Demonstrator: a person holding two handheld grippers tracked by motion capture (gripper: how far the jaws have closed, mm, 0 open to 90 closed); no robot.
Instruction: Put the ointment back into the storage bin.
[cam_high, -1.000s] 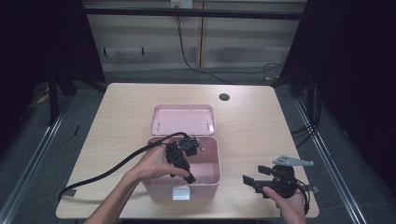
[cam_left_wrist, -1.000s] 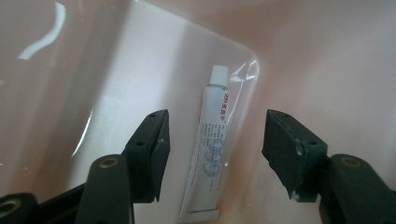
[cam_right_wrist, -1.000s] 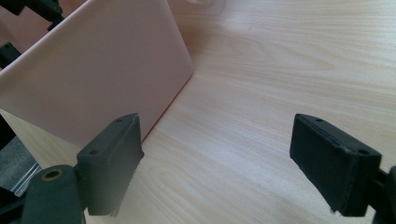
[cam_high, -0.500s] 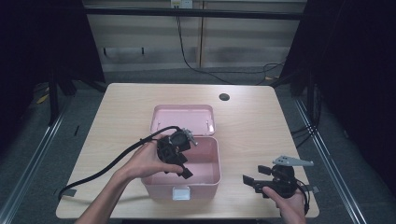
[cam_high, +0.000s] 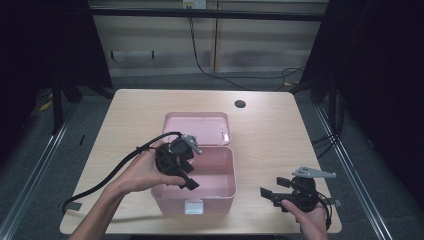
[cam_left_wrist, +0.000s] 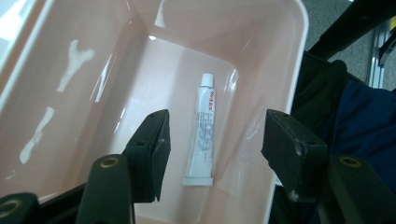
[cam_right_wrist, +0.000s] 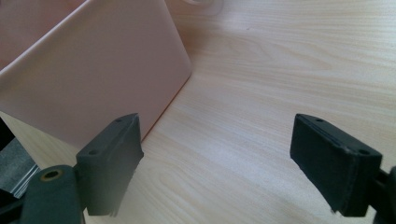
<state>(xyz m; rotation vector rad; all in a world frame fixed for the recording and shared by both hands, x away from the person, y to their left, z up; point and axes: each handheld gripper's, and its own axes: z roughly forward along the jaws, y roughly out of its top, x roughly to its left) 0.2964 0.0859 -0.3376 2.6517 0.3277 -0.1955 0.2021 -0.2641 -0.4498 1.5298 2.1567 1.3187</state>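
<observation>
White tube (cam_left_wrist: 202, 128) — lying flat on the floor of the pink box (cam_high: 220, 186), lid (cam_high: 197, 127) open behind, box on the wooden table (cam_high: 280, 135), left gripper (cam_high: 186, 176) above the box, jaws wide and empty, right gripper (cam_high: 273, 188) beside the box — jaws apart, empty.

Black hand-held gripper (cam_high: 187, 175), thick black cable, grey three-cornered plate, bare forearms

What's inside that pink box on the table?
A single white tube lies flat on the floor of the pink box, seen between the left gripper's open jaws. The corners nearest that gripper are hidden behind its jaws.
</observation>
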